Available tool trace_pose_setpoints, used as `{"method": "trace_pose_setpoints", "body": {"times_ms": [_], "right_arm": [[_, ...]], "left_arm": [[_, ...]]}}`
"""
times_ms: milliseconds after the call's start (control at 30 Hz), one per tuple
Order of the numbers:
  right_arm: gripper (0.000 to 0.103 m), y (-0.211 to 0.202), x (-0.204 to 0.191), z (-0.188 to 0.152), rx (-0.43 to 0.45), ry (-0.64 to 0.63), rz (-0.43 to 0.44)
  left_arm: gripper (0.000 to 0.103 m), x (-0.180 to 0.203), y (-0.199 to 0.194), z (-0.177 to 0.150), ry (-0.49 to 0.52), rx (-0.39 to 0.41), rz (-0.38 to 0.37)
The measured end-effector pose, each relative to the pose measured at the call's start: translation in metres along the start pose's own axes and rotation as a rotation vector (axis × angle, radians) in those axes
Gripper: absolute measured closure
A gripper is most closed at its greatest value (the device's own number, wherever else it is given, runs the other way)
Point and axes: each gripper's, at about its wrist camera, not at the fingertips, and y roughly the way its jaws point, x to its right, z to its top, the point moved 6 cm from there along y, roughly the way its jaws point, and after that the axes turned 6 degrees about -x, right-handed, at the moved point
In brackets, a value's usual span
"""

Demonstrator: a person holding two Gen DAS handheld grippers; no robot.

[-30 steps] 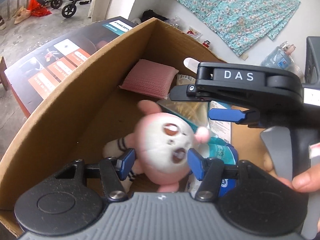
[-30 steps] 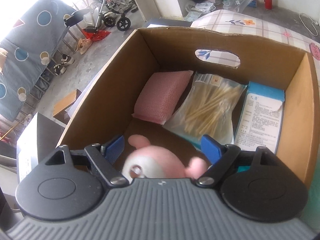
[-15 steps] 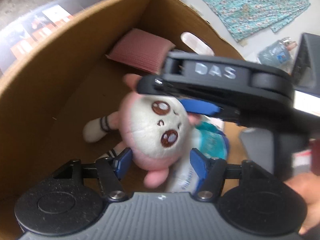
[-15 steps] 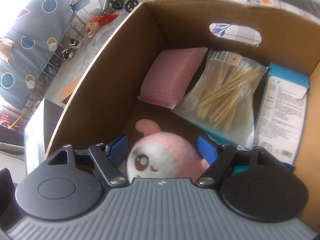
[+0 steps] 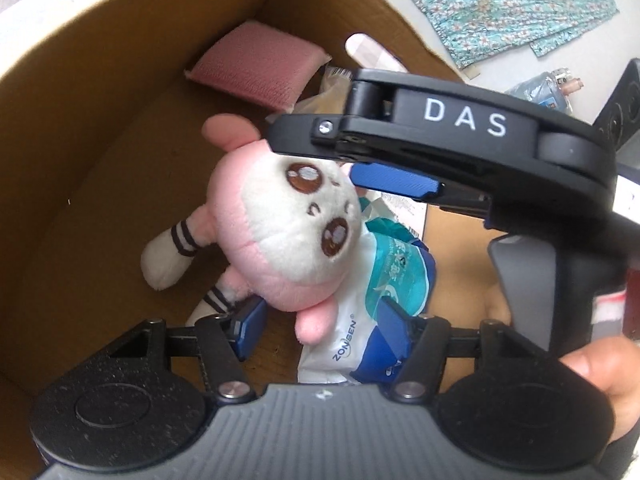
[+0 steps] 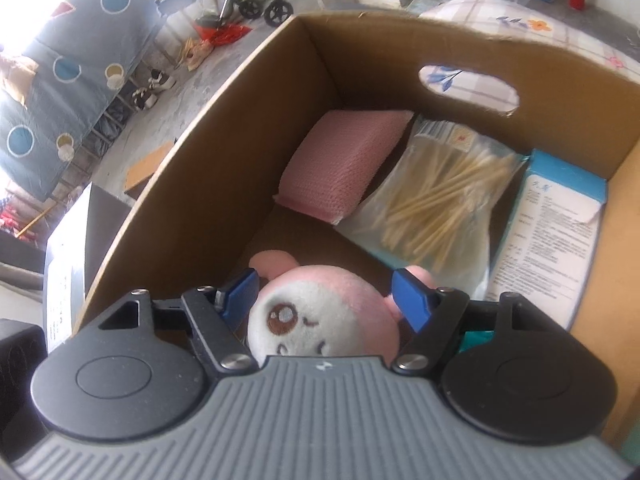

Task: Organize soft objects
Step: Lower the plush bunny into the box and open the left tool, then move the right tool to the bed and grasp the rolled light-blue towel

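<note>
A pink and white plush toy (image 5: pixel 280 236) lies inside a cardboard box (image 5: pixel 80 120), partly on a white and teal packet (image 5: pixel 384 280). My left gripper (image 5: pixel 320 320) is open, its blue pads below the toy's head and apart from it. My right gripper (image 6: pixel 328 292) is open with its pads on either side of the toy's head (image 6: pixel 320 312); in the left wrist view it reaches in from the right above the toy (image 5: pixel 400 148). A pink sponge (image 6: pixel 344 168) leans in the box's far corner.
The box (image 6: pixel 240 140) also holds a bag of cotton swabs (image 6: pixel 440 200) and a blue and white carton (image 6: pixel 552 232). Its far wall has a handle hole (image 6: pixel 468 88). A teal floral cloth (image 5: pixel 500 4) lies beyond the box.
The left gripper let go of the plush toy and drew back; the toy dropped to the box floor. The right gripper moved over the toy's head, jaws open around it.
</note>
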Motion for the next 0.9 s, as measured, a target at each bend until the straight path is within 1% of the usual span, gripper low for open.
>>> {"method": "trace_pose_setpoints", "body": {"times_ms": [133,267,400,500,567,667,800,900], "right_arm": [[0.029,-0.030,0.001,-0.003,0.098,0.018,0.055],[0.029,-0.072,0.004,-0.014,0.220,0.063,0.127],[0.029,-0.117,0.017,-0.036,0.338,0.121,0.169],[0.029,-0.150,0.034,-0.062,0.417,0.174,0.182],[0.029,-0.169,0.049,-0.080,0.461,0.214,0.169],[0.029,-0.195,0.071,-0.109,0.519,0.264,0.108],[0.029,-0.221,0.102,-0.148,0.563,0.324,0.033],[0.029,-0.238,0.125,-0.175,0.588,0.366,-0.023]], "left_arm": [[0.038,0.004,-0.015,-0.003,0.036,0.069,0.028],[0.036,0.012,-0.030,-0.007,0.081,0.144,0.051],[0.036,0.023,-0.040,-0.014,0.128,0.200,0.071],[0.036,0.039,-0.046,-0.023,0.177,0.231,0.070],[0.036,0.052,-0.046,-0.028,0.224,0.246,0.067],[0.036,0.077,-0.045,-0.042,0.308,0.268,0.055],[0.036,0.116,-0.037,-0.062,0.434,0.280,0.028],[0.036,0.150,-0.024,-0.077,0.517,0.265,-0.004]]}}
